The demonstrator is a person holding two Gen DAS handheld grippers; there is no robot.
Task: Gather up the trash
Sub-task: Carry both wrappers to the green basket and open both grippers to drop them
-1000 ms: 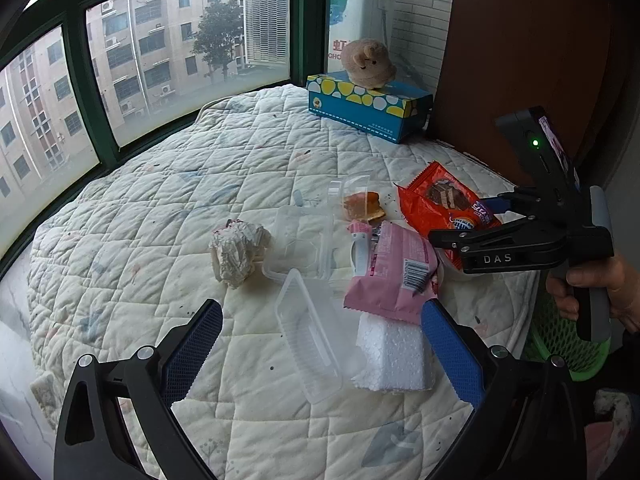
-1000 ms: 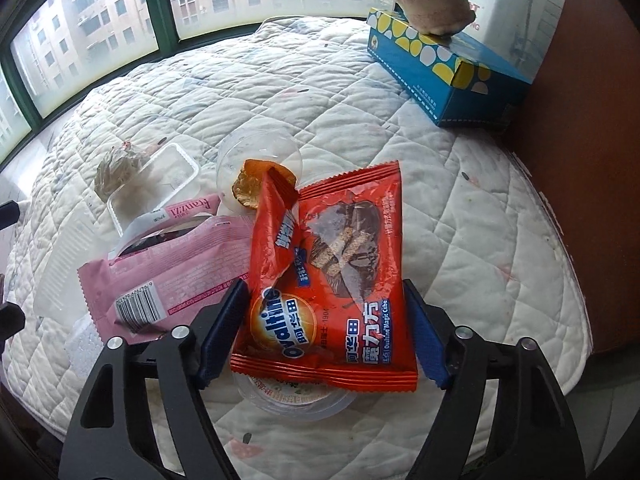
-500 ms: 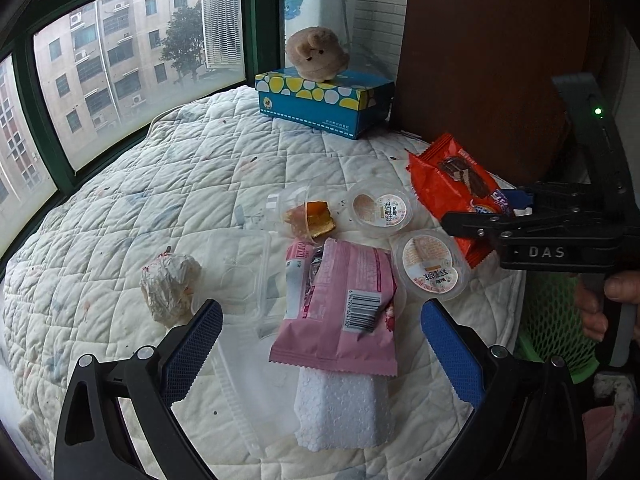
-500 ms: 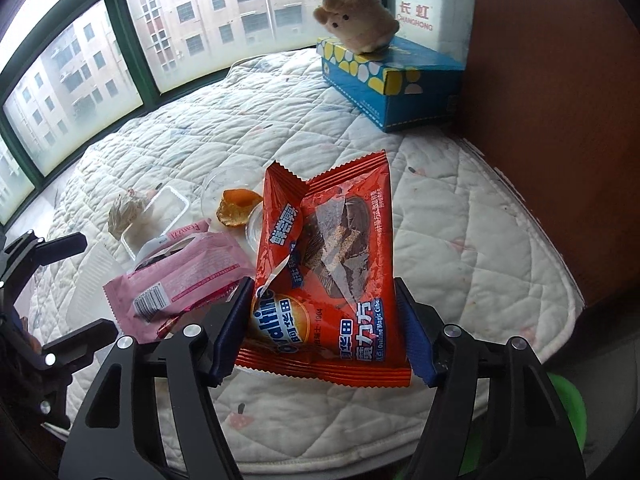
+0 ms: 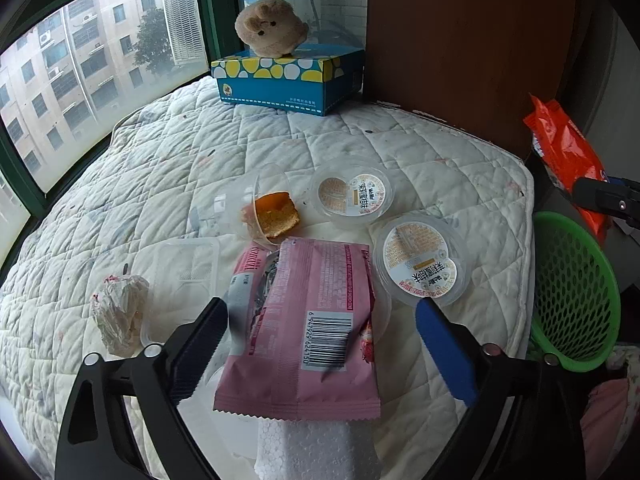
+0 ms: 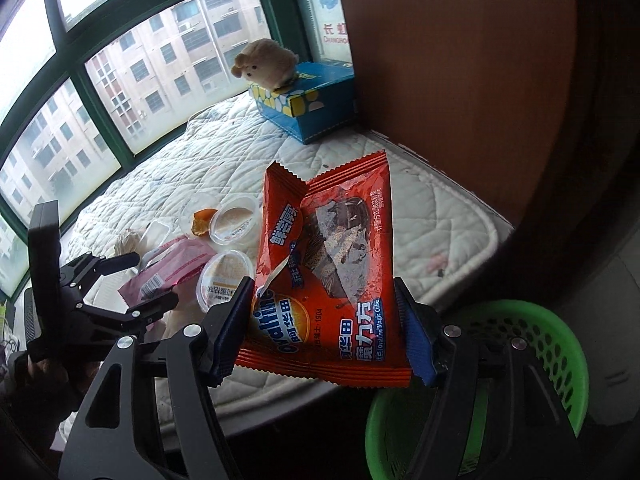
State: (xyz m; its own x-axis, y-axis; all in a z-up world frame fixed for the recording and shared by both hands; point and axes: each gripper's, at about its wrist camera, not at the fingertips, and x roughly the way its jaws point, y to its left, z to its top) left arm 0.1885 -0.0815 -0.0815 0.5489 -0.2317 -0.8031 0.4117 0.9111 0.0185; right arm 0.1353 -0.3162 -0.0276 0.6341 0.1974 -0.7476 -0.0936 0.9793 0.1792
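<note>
My right gripper [image 6: 324,332] is shut on an orange Ovaltine wrapper [image 6: 332,264] and holds it in the air off the mattress edge, above and left of a green mesh basket [image 6: 520,364]. The wrapper [image 5: 568,160] and basket [image 5: 572,292] also show in the left wrist view. My left gripper [image 5: 320,344] is open, its fingers on either side of a pink snack bag [image 5: 308,332] lying on the white quilted mattress [image 5: 420,148]. Two clear lidded cups [image 5: 352,194] [image 5: 420,260], a cup with orange peel [image 5: 272,212], a clear tray [image 5: 184,272] and a crumpled paper wad [image 5: 118,312] lie around it.
A blue tissue box [image 5: 288,80] with a plush toy [image 5: 270,28] stands at the back by the window. A brown wooden panel [image 5: 460,40] rises at the right. White foam [image 5: 316,448] lies under the pink bag.
My right gripper lifted the orange wrapper off the mattress and carried it right, over toward the green basket. My left gripper moved in over the pink bag.
</note>
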